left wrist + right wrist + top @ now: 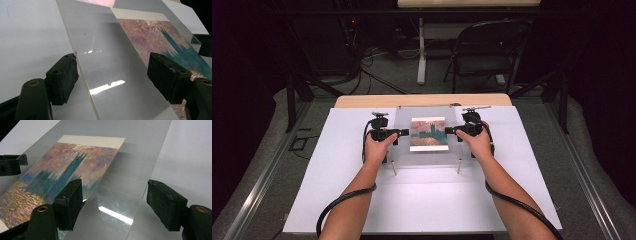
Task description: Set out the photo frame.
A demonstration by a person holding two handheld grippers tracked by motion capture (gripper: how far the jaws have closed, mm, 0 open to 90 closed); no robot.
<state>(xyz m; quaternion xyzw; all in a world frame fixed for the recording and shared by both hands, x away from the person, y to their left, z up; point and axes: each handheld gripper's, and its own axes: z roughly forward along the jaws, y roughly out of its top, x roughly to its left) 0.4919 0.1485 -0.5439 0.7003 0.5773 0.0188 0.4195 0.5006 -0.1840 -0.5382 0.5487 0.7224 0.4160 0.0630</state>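
Your 2 grippers flank the clear acrylic sheet [428, 135], which lies over the painted print [429, 133] on the white board [337, 165]; the left gripper [403, 132] has its jaws spread across the sheet's left edge, pinching nothing; the right gripper [449, 131] stands spread the same way over the right edge. Close both together, evenly, with pads [63, 77] flat on the sheet's 2 faces; keep your wrists level, or it may tilt and slide off the print.
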